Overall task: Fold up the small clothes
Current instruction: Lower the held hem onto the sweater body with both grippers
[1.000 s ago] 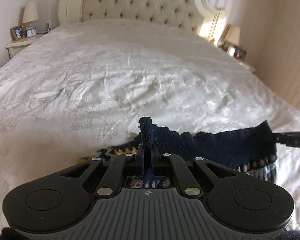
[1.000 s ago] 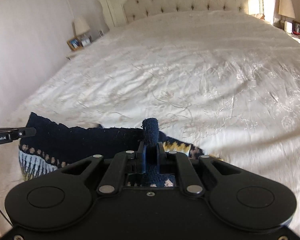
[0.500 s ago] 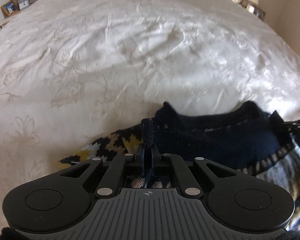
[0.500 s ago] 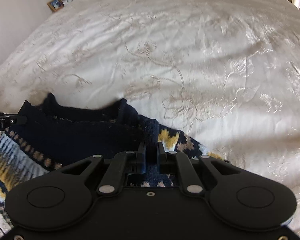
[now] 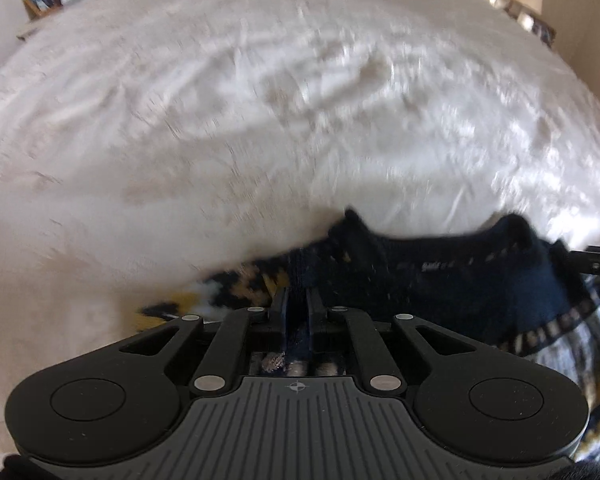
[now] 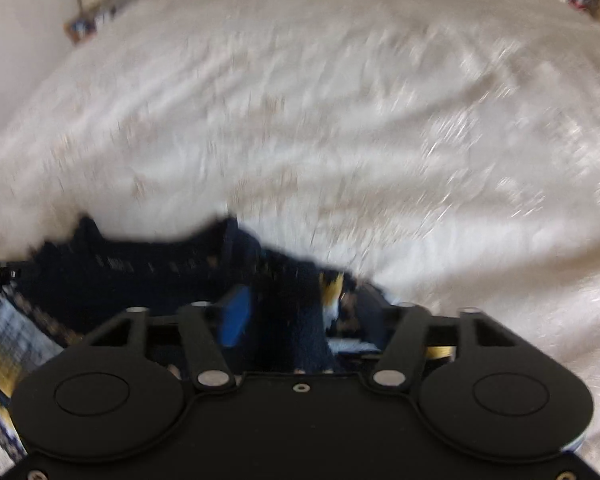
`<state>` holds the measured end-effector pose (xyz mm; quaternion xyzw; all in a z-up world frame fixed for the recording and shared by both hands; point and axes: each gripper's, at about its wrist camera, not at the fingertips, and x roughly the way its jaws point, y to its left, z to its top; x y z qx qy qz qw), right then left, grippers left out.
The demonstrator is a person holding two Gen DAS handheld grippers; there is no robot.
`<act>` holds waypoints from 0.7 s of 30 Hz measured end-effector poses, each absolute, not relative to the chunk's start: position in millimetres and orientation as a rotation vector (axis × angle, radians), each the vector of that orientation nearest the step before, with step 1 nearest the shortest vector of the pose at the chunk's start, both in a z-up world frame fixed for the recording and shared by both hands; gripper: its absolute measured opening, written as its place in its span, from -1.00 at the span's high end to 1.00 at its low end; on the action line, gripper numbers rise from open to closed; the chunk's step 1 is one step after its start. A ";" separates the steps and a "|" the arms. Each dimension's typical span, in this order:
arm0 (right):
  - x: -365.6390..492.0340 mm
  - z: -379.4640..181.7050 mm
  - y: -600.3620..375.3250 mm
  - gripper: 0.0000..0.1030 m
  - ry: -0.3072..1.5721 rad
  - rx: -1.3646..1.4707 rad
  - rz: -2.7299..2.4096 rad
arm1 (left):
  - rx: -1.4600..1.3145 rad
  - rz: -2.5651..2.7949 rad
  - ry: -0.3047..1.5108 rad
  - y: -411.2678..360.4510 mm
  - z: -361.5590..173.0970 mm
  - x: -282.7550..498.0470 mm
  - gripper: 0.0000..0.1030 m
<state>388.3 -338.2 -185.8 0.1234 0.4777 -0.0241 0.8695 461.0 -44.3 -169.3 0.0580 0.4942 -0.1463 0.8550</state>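
Note:
A small navy knitted sweater (image 5: 440, 276) with yellow and white patterning lies on the white bedspread (image 5: 260, 120). My left gripper (image 5: 297, 304) is shut on a fold of the sweater's navy edge. In the right wrist view the sweater (image 6: 140, 276) spreads to the left. My right gripper (image 6: 290, 304) has its jaws spread apart, with one blue pad (image 6: 236, 316) showing, and navy cloth lies loose between them. Both views are blurred by motion. The other gripper's tip shows at each frame's edge (image 5: 596, 264).
The white bedspread (image 6: 340, 120) fills the far view. A bedside table with picture frames (image 5: 48, 0) stands at the far left, and another (image 5: 536, 24) at the far right. A wall runs along the left side of the bed.
Both grippers have tilted down and come low over the bed with the sweater. My right gripper's jaws have opened and let go of the cloth. My left gripper stays shut on it.

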 end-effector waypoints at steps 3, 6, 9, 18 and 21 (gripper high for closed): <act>366.6 -165.1 -340.7 -0.24 0.935 0.272 -0.052 | 0.146 -0.264 0.968 -36.8 -144.6 446.6 0.79; 340.7 -152.3 -337.7 0.41 0.922 0.288 0.001 | 0.136 -0.278 0.945 -33.9 -125.5 423.8 0.78; 317.4 -154.0 -327.3 0.50 0.955 0.334 0.076 | 0.116 -0.359 0.986 -40.0 -125.9 398.1 0.78; 283.9 -203.8 -343.0 0.98 1.145 0.413 -0.087 | 0.178 -0.312 1.215 -30.7 -193.8 348.2 0.77; 284.2 -204.5 -351.5 1.00 1.145 0.456 -0.110 | 0.114 -0.289 1.225 -18.4 -195.2 349.6 0.78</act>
